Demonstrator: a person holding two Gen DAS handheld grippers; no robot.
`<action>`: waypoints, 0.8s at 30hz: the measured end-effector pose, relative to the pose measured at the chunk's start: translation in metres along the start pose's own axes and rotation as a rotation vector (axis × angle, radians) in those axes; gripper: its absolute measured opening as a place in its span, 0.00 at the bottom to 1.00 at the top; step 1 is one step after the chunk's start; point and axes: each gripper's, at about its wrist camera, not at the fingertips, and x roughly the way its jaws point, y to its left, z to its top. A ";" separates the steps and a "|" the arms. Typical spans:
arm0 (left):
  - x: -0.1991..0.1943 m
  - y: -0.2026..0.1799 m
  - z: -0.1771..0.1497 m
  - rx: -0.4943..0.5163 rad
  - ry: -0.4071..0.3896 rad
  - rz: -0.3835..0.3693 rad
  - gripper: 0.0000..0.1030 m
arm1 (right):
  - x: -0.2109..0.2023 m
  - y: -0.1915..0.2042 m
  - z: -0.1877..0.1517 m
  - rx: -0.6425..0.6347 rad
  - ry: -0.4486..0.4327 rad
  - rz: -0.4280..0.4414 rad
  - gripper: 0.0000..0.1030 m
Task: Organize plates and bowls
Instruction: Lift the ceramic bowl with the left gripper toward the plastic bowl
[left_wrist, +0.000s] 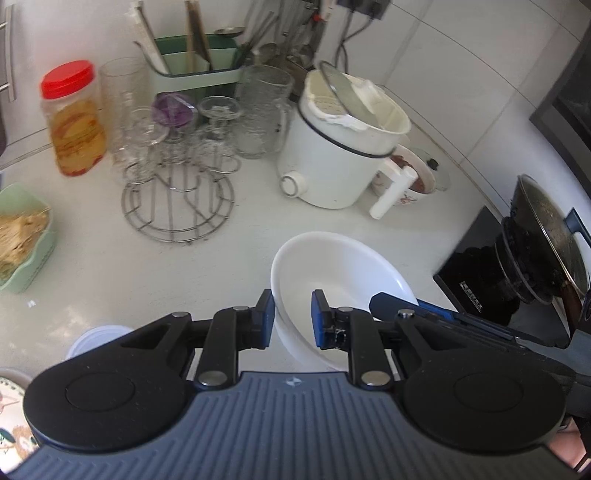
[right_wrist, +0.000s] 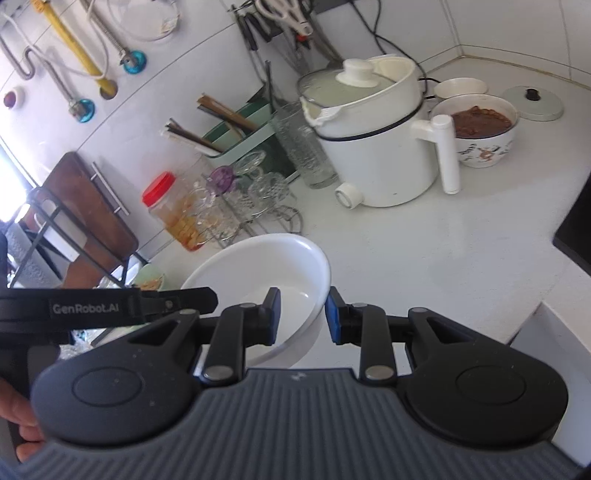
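A large white bowl (left_wrist: 343, 273) is held tilted above the white counter (left_wrist: 92, 280); it also shows in the right wrist view (right_wrist: 266, 269). My left gripper (left_wrist: 293, 319) straddles its left rim, jaws partly open with the rim between the blue pads. My right gripper (right_wrist: 302, 315) straddles the opposite rim the same way. The right gripper's finger (left_wrist: 413, 306) shows at the bowl's right rim in the left view, and the left gripper (right_wrist: 110, 306) shows at the bowl's left in the right view. Whether either pair of pads presses the rim is unclear.
A white electric pot (left_wrist: 343, 147) (right_wrist: 380, 140), a patterned bowl of brown food (right_wrist: 480, 129), a glass rack (left_wrist: 177, 173), a red-lidded jar (left_wrist: 74, 118) and a chopstick holder (left_wrist: 195, 70) line the back. A green dish (left_wrist: 22, 236) sits left. A stove with wok (left_wrist: 543, 236) is right.
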 end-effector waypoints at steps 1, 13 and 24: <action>-0.002 0.004 0.000 -0.016 -0.002 -0.004 0.22 | 0.001 0.003 0.000 -0.007 0.001 0.009 0.29; -0.031 0.053 -0.009 -0.095 -0.006 -0.001 0.26 | 0.010 0.036 -0.007 0.007 0.056 0.073 0.29; -0.049 0.100 -0.024 -0.143 0.004 0.046 0.31 | 0.036 0.076 -0.019 -0.030 0.145 0.121 0.29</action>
